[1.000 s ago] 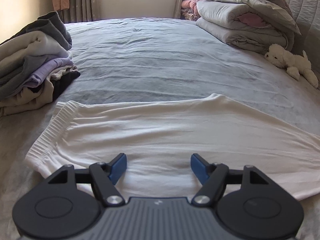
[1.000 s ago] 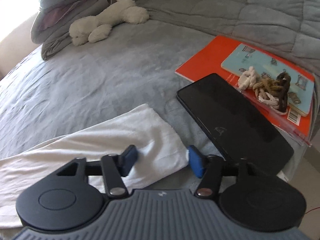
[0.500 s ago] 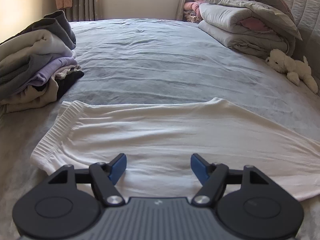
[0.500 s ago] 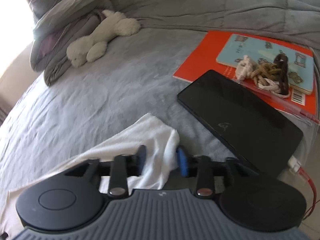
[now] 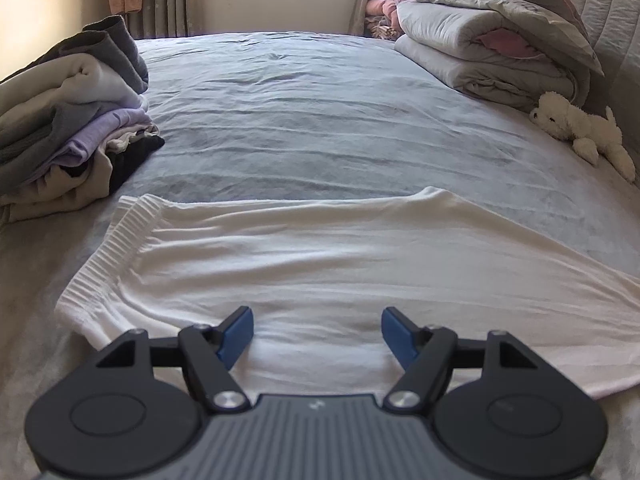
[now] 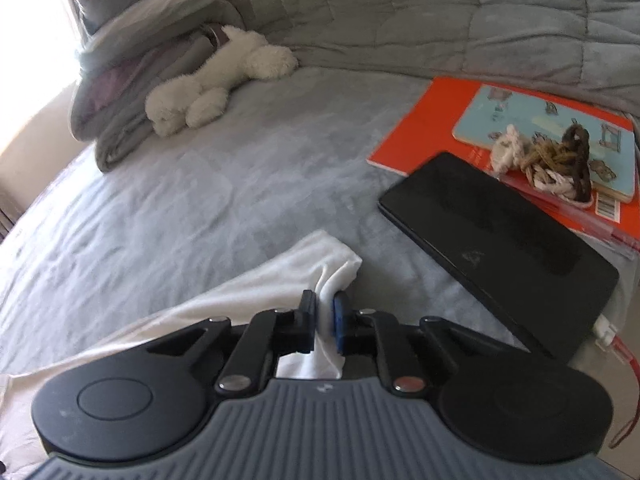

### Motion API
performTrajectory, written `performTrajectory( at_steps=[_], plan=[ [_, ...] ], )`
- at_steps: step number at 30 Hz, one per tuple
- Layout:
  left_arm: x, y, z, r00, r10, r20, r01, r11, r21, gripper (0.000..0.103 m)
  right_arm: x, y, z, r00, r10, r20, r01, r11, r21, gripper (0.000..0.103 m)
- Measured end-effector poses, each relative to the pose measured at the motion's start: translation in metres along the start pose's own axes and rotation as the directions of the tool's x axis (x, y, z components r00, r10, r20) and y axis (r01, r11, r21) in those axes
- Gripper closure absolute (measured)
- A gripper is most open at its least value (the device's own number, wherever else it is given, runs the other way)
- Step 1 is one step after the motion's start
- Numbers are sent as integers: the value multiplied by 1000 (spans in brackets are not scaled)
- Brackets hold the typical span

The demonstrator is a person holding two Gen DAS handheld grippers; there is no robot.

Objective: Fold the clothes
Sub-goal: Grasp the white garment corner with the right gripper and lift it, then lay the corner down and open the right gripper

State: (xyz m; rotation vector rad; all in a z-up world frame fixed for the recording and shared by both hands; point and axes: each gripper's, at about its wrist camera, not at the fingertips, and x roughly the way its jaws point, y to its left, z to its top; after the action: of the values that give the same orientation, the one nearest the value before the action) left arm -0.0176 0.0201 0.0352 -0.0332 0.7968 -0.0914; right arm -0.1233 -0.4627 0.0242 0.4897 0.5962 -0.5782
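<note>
A white garment with a ribbed band on its left lies flat across the grey bed. My left gripper hovers open over the garment's near edge, nothing between its blue pads. In the right wrist view the garment's far end is bunched and lifted slightly, and my right gripper is shut on that white cloth, which passes between the pads.
A pile of folded clothes sits at the left of the bed. Rolled duvets and a white plush toy lie at the far right. A black tablet, orange book and braided cords lie right of the garment's end.
My right gripper closed from open onto the garment's end and bunched it up. The left gripper stayed open and the view drew back slightly.
</note>
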Motion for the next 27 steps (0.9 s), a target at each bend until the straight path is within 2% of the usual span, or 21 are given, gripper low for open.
performTrajectory(
  at_steps=[3, 8, 12, 15, 18, 23, 27],
  plan=[
    [0, -2, -1, 1000, 0, 0, 0, 1000, 5, 31, -7, 7, 1, 999, 12, 49, -10, 1000, -27, 91],
    [0, -4, -2, 1000, 1, 0, -1, 1000, 13, 31, -30, 48, -5, 980, 108, 169, -75, 979, -191, 91],
    [-1, -3, -4, 1000, 1, 0, -1, 1000, 18, 31, -38, 81, -18, 963, 179, 202, -109, 943, -315, 91],
    [-2, -1, -3, 1000, -2, -3, 2, 1000, 8, 31, -45, 109, -31, 949, 246, 199, -146, 899, -414, 91],
    [-3, 0, -3, 1000, -5, -5, 5, 1000, -1, 31, -49, 137, -48, 928, 336, 164, -214, 837, -503, 91],
    [-4, 2, -3, 1000, -11, -9, 11, 1000, -9, 31, -57, 193, -99, 870, 490, 59, -307, 630, -714, 91],
    [-5, 4, -2, 1000, -16, -14, 16, 1000, -18, 31, -47, 222, -138, 881, 472, -38, -312, 519, -796, 91]
  ],
)
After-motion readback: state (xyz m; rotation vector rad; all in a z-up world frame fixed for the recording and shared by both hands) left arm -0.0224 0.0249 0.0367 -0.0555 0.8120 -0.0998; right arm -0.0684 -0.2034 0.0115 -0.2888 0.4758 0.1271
